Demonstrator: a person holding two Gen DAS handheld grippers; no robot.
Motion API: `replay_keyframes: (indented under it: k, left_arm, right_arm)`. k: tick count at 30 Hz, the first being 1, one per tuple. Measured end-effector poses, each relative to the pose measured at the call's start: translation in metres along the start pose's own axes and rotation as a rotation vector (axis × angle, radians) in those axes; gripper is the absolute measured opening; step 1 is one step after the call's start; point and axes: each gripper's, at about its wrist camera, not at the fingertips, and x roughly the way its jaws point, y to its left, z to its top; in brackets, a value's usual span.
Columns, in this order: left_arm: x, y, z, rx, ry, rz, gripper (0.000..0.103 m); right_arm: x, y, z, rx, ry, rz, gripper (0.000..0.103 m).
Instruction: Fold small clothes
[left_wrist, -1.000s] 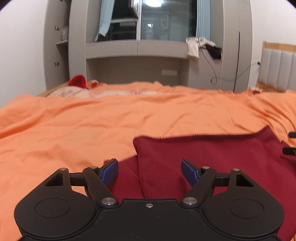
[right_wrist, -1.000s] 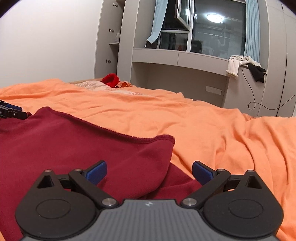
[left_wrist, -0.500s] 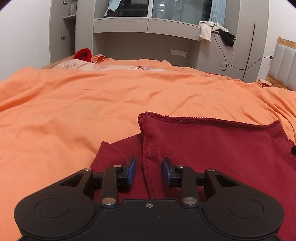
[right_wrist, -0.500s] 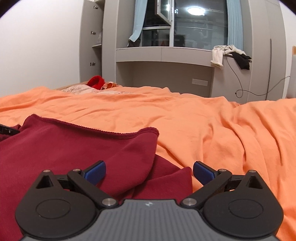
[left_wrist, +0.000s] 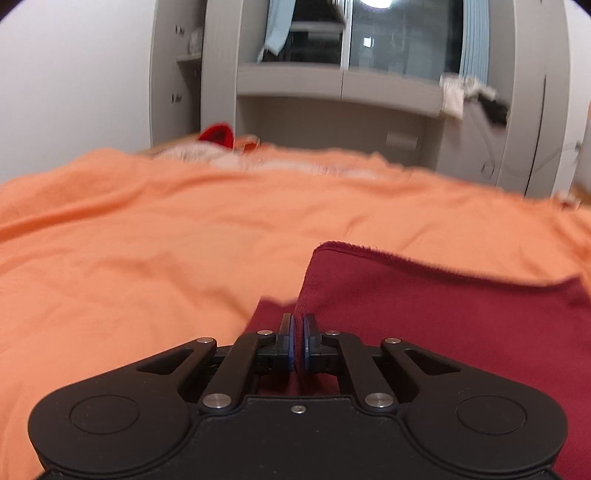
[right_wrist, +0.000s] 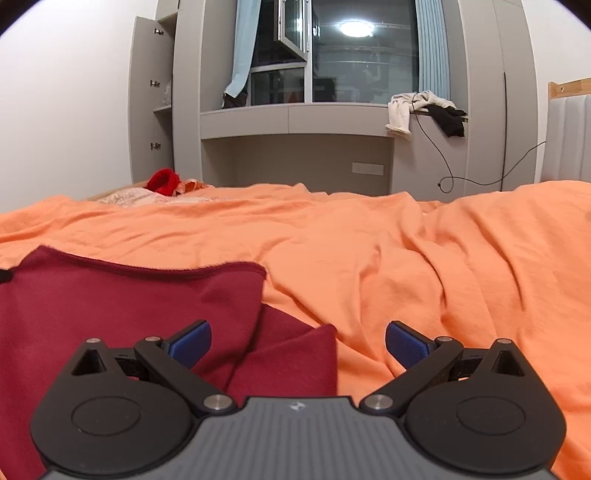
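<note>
Left gripper pinched the red garment on the orange blanket.
Its view was blurred, and fabric between the pads was hard to make out; they had closed from half a second ago. Right gripper stayed wide over the garment's corner.

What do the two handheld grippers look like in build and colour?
Left gripper: all-black body, two round lobes, angled linkage arms with silver rivets, blue fingertip pads. Right gripper: same black lobes, linkages and blue pads, but a grey ribbed centre plate with a small pale logo. No cables or sleeves show.
</note>
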Motion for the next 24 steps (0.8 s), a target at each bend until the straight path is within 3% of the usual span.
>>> replay_keyframes:
  k: [6,9,11,16,18,21,24]
  left_arm:
    - [0.003,-0.003,-0.004,0.038,0.007,-0.002,0.008]
    - [0.0,-0.001,-0.004,0.02,0.009,0.003,0.02]
    - [-0.004,0.0,-0.003,0.007,0.001,0.015,0.034]
    - [-0.022,0.002,-0.001,-0.024,-0.069,0.04,0.087]
    - [-0.031,0.004,-0.002,-0.037,-0.101,0.038,0.094]
    - [-0.046,0.007,-0.003,-0.069,-0.141,-0.022,0.102]
    - [-0.058,0.011,-0.008,-0.119,-0.16,-0.058,0.102]
  right_arm:
    - [-0.001,0.003,-0.004,-0.019,0.023,-0.029,0.103]
    - [-0.003,0.007,-0.005,-0.038,0.019,-0.053,0.103]
    - [-0.006,0.009,-0.005,-0.051,-0.001,-0.079,0.103]
    - [-0.017,0.017,0.0,-0.072,-0.086,-0.128,0.103]
    - [-0.022,0.021,0.002,-0.062,-0.121,-0.133,0.103]
    - [-0.032,0.027,0.006,-0.037,-0.177,-0.13,0.103]
    - [-0.048,0.039,0.01,-0.046,-0.25,-0.089,0.103]
